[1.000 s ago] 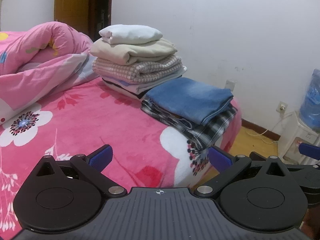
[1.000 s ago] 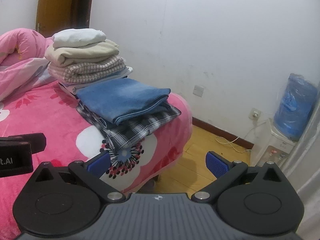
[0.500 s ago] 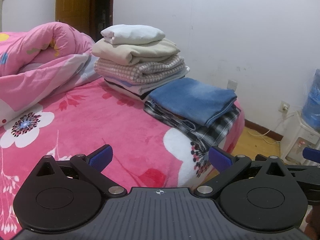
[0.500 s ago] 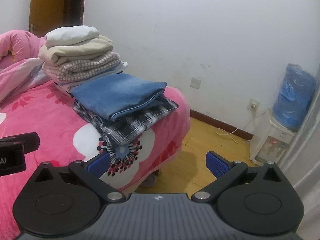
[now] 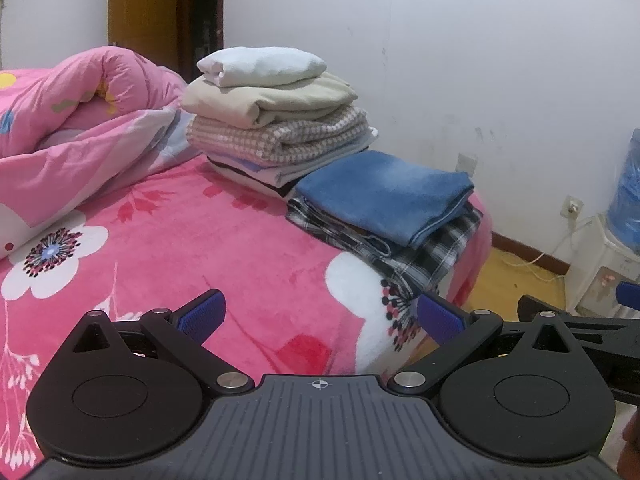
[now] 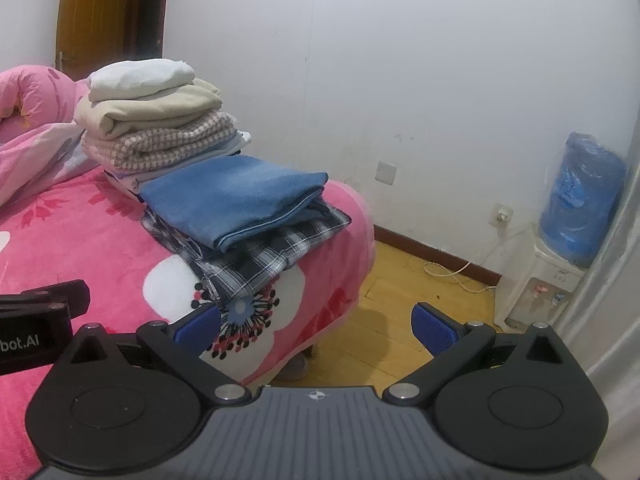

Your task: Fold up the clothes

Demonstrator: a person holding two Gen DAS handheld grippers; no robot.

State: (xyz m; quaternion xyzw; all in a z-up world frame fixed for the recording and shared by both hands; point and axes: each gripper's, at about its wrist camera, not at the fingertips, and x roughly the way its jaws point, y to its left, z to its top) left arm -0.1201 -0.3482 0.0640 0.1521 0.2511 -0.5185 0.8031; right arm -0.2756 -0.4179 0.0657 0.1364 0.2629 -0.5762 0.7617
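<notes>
From the left wrist view, the left gripper [image 5: 320, 316] has its blue-padded fingers spread wide with nothing between them, held above the pink floral blanket [image 5: 192, 248] that covers the bed. Ahead of it and to its right, folded blue jeans [image 5: 384, 194] lie on top of a folded plaid shirt [image 5: 432, 256] near the bed's corner. Just beyond these, farther ahead, stands a taller stack: a white garment [image 5: 264, 65] on top, a beige one [image 5: 272, 98] under it, then a pink-and-white checked piece [image 5: 280, 136] and thinner folded layers beneath. Ahead to the left lies a rumpled pink quilt [image 5: 80, 120]. At the far right edge part of the right gripper [image 5: 580, 324] shows, and beyond it a water dispenser [image 5: 600, 264] with a blue bottle.

From the right wrist view, the right gripper [image 6: 316, 324] is likewise wide apart and empty, held off the bed's corner over the wooden floor [image 6: 400, 292]. The jeans [image 6: 232, 200] on the plaid shirt [image 6: 264, 256] sit ahead and to its left, the tall stack [image 6: 160, 120] behind them. The left gripper's [image 6: 40, 320] black body shows at the left edge; its fingers are out of sight here. To the right stands the water dispenser [image 6: 532, 292] against the white wall [image 6: 400, 80].
</notes>
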